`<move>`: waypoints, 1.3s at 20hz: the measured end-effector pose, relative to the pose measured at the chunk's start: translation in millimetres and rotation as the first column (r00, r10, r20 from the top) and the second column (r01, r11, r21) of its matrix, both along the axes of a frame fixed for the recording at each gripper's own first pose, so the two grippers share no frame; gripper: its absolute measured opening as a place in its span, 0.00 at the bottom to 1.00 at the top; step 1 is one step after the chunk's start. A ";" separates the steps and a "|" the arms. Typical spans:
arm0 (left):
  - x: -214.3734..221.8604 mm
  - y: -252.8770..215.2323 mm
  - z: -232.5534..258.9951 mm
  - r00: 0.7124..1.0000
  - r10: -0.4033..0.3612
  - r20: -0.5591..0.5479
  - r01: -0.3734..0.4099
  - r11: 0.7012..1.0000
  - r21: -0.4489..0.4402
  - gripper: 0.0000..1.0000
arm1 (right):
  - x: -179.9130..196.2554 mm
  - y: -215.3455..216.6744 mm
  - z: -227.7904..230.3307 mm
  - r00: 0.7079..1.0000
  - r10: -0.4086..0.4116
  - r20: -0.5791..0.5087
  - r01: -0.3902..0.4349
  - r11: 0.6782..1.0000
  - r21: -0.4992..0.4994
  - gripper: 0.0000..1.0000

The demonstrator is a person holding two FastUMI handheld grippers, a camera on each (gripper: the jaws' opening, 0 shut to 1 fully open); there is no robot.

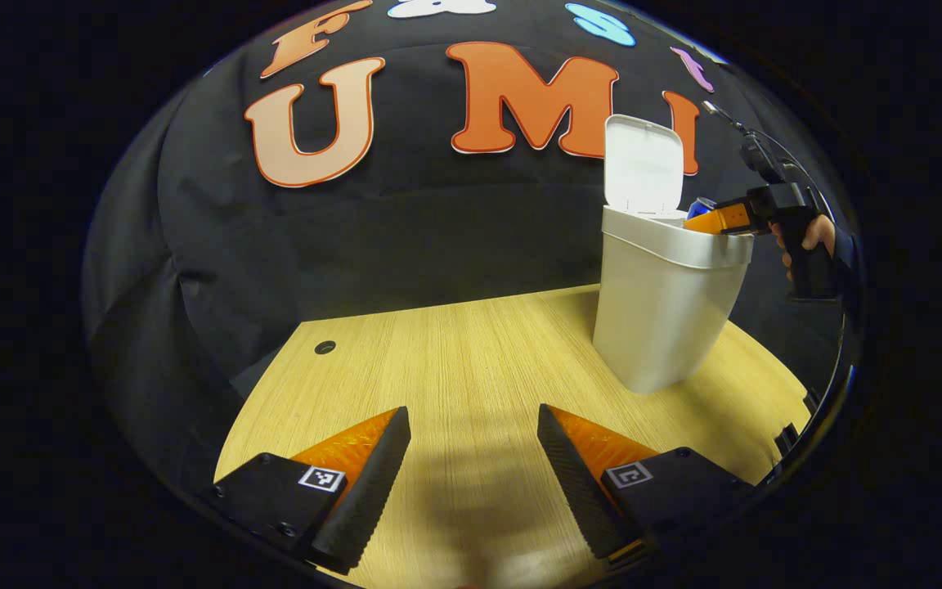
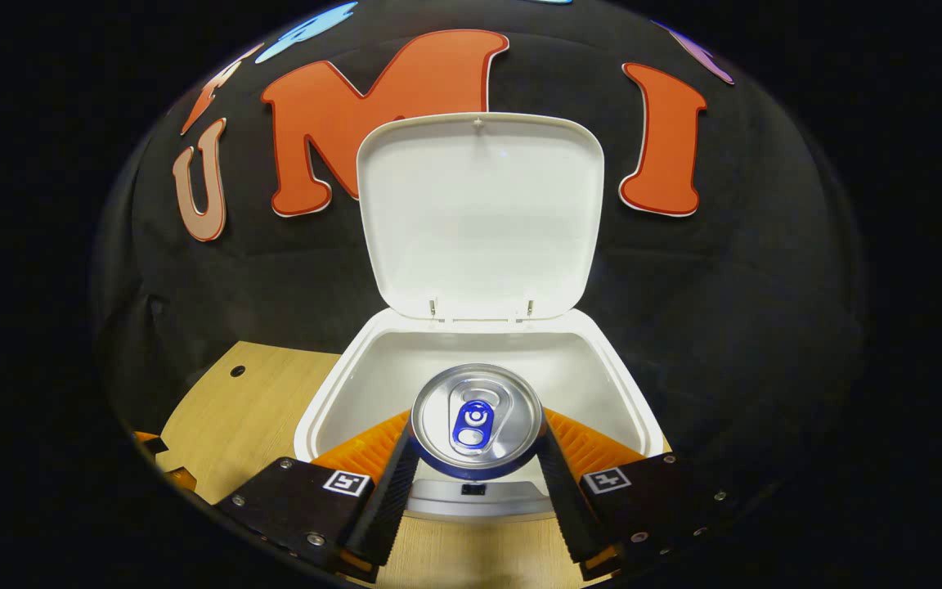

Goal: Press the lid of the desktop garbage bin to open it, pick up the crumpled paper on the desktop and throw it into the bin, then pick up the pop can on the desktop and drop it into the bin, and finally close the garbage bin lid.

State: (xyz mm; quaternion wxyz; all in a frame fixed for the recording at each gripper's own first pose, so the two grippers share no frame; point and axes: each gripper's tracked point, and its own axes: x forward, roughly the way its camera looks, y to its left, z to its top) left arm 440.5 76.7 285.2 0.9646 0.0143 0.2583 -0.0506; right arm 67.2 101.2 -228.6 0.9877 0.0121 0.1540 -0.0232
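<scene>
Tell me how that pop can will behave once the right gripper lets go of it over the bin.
The pop can sits upright between the right gripper's fingers above the open bin, so it would probably drop straight in. Its smooth round metal wall looks slippery and apt to roll. It is likely light, and may dent under a hard squeeze.

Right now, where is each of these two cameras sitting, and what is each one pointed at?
Left gripper view: rides the left gripper, low over the table, facing the bin; its own open fingers show, and farther off a hand holding the right gripper.
Right gripper view: rides the right gripper, looking into the bin past the can its fingers grip.
Shared: bin, raised lid, table.
</scene>
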 end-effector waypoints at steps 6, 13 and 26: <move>2.3 5.1 -2.9 1.000 -0.003 -0.006 0.003 1.000 -0.004 1.00 | 1.4 -1.2 -0.8 1.000 -0.013 -0.002 0.013 1.000 0.001 0.81; 2.8 6.9 -3.4 1.000 -0.013 -0.004 0.013 1.000 -0.010 1.00 | -3.4 -1.8 1.2 1.000 -0.023 -0.006 0.023 1.000 -0.003 0.81; 3.9 9.8 2.9 1.000 -0.014 0.028 0.015 1.000 -0.004 0.96 | -7.7 -16.0 52.3 0.997 -0.040 0.059 0.042 0.999 -0.031 0.81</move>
